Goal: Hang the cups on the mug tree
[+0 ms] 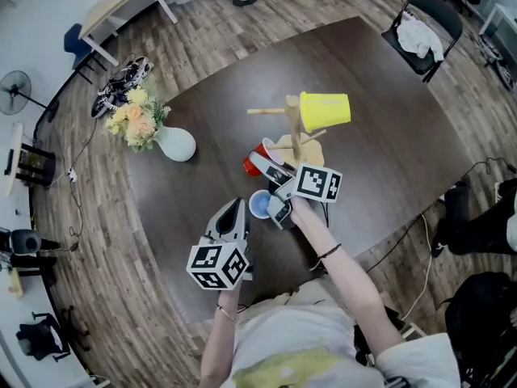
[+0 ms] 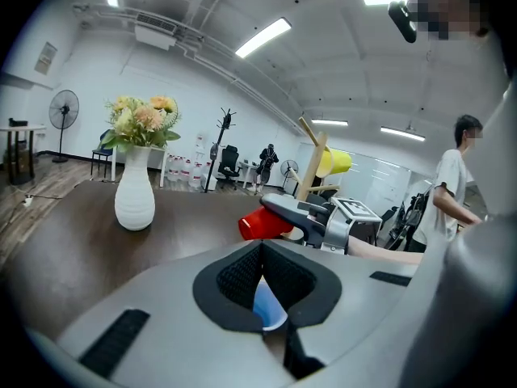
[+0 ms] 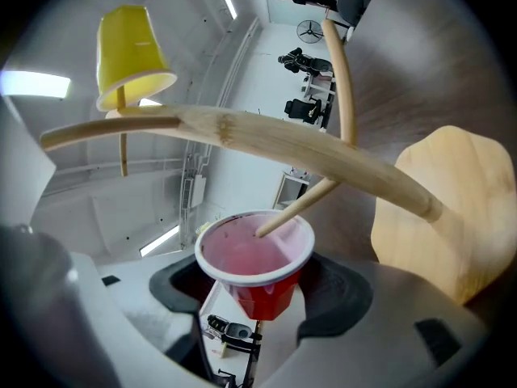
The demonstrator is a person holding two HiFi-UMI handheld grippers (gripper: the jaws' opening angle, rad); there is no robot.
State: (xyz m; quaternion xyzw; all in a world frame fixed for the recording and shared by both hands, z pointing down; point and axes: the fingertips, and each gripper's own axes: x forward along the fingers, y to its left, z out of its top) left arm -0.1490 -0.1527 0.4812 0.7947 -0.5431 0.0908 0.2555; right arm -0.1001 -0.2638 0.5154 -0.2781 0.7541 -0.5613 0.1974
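Observation:
A wooden mug tree stands mid-table with a yellow cup hung mouth-down on one peg. My right gripper is shut on a red cup lying level at the tree's left side. In the right gripper view a peg tip reaches into the red cup's mouth, under a long branch. A blue cup stands on the table between the two grippers. My left gripper hovers just left of it, its pads meeting at the tip, with the blue cup seen through the gap behind them.
A white vase of flowers stands at the left of the dark table. A chair sits beyond the far right corner. A person stands off to the right in the left gripper view.

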